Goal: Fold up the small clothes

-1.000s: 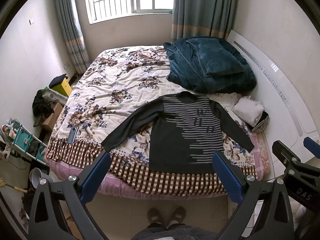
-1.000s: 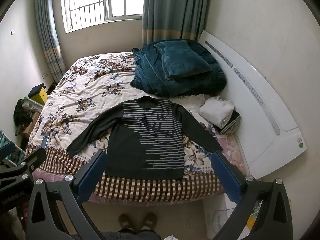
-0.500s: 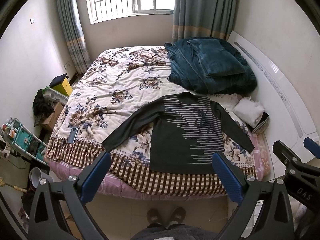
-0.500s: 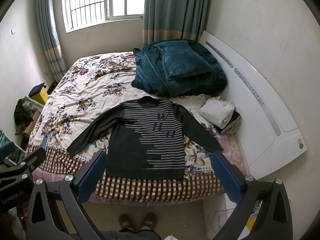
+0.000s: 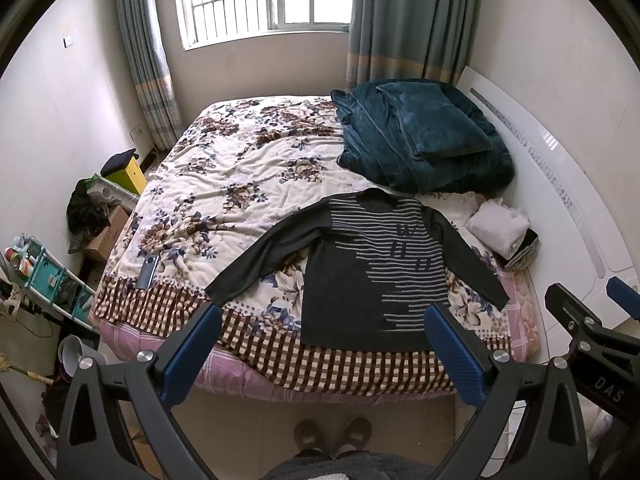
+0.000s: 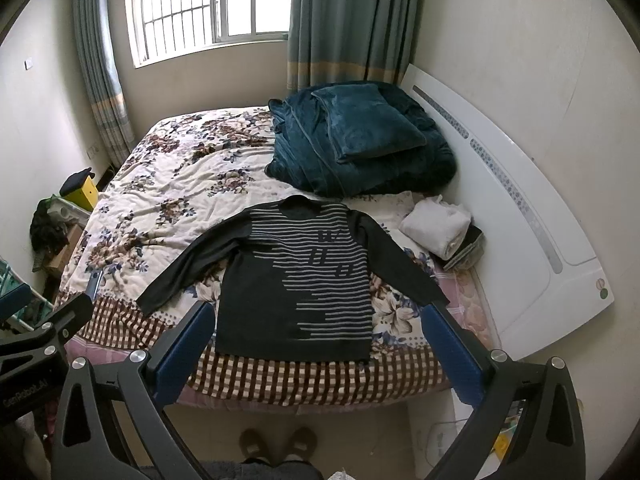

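Observation:
A dark grey long-sleeved sweater [image 5: 360,272] with pale stripes lies flat, sleeves spread, at the near edge of the bed; it also shows in the right wrist view [image 6: 296,284]. My left gripper [image 5: 320,356] is open and empty, held high above the floor in front of the bed. My right gripper [image 6: 316,356] is open and empty, at the same height beside it. Both are well short of the sweater.
The floral bedspread [image 5: 240,168] covers the bed. A folded teal blanket [image 5: 420,140] lies at the back right. A folded white and dark pile [image 5: 504,232] sits right of the sweater. A phone [image 5: 147,272] lies at left. White headboard [image 6: 520,208] at right; clutter on the floor at left.
Both views have drifted very slightly; the sweater and both open grippers stay as they were.

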Available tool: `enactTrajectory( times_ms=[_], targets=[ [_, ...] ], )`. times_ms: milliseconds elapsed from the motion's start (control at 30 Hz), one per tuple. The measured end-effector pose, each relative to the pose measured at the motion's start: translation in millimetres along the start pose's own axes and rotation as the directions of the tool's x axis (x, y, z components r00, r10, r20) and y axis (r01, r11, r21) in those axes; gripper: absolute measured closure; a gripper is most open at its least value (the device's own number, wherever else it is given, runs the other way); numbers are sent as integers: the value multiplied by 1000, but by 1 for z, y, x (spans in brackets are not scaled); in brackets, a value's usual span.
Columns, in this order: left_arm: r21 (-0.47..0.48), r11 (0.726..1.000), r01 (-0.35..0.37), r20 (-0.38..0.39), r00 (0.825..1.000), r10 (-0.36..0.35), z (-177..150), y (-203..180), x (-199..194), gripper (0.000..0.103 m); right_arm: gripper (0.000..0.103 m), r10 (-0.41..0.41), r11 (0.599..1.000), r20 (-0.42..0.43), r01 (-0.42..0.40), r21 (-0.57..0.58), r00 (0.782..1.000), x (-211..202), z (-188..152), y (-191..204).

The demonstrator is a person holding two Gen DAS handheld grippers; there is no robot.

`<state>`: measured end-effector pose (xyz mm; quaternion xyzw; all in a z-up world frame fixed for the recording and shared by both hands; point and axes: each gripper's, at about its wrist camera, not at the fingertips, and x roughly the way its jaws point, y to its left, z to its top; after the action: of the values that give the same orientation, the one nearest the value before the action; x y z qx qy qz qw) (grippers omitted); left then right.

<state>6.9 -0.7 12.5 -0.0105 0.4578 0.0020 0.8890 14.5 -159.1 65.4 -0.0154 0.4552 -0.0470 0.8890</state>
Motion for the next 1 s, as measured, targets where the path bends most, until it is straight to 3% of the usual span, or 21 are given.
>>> enactTrajectory(
  times_ms=[400, 533, 633, 733, 900, 1000],
  targets=[
    [9, 1000, 10, -15, 1000, -10, 11, 8, 6, 0, 0, 5, 1000, -23, -5, 29, 1000, 11, 8, 1],
    [44, 999, 12, -20, 1000, -11, 21, 8, 43, 0, 0, 7, 994, -35, -3, 105, 999, 43, 10, -14],
    [67, 998, 4, -14, 1000, -3, 27, 0, 76, 0, 0, -25, 981, -33, 31, 192, 999, 81, 6, -40],
    [78, 997, -22, -21, 999, 24, 47, -18, 129, 0, 0, -104, 953, -58, 116, 280, 993, 133, 4, -76],
    [91, 994, -61, -53, 996, 66, 69, -66, 233, 0, 0, -175, 877, -168, 231, 422, 970, 252, -10, -168],
    [105, 990, -99, -94, 990, 108, 75, -99, 300, 0, 0, -150, 809, -255, 267, 523, 955, 337, -28, -238]
  ],
)
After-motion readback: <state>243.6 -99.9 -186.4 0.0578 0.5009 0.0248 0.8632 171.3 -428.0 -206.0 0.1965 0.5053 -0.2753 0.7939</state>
